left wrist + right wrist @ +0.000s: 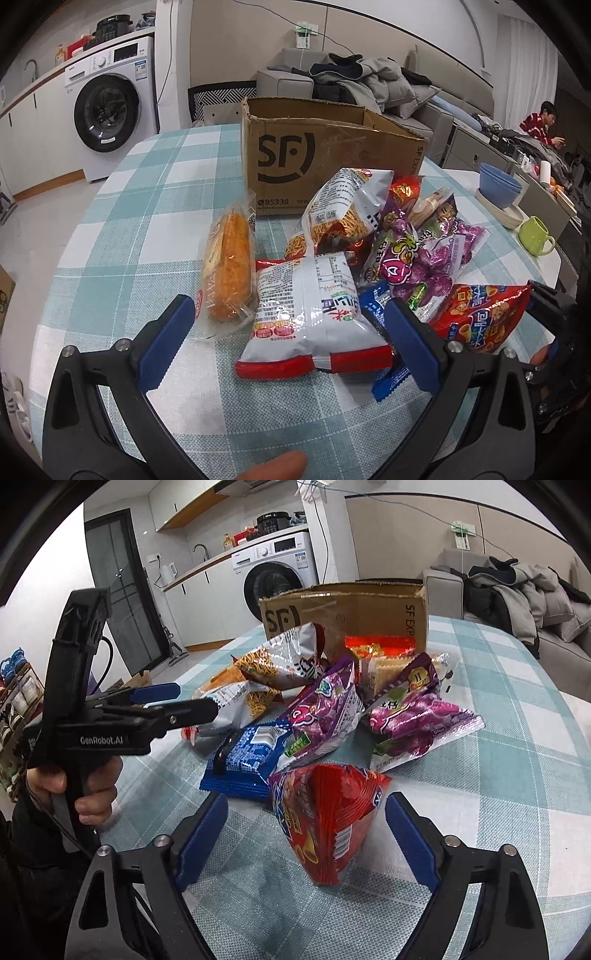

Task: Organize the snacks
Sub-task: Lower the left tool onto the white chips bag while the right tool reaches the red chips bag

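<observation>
Blue-padded left gripper (288, 314) spread wide, straddling the near end of a white noodle bag (310, 314) without pressing it. Right gripper (306, 821) likewise apart either side of a red chip bag (328, 819), pads clear of it. Snack heap lay on the checked tablecloth (147, 206) just before an open-topped cardboard box (317, 155): wrapped bread (229, 266) at its left, purple candy bags (332, 716) and blue packet (247, 760) in the middle.

Glossy, crinkled plastic film wraps the red snack bag (325, 823). The box (317, 155) is matt, scuffed cardboard. Woven checked cloth covers the counter (147, 206).
</observation>
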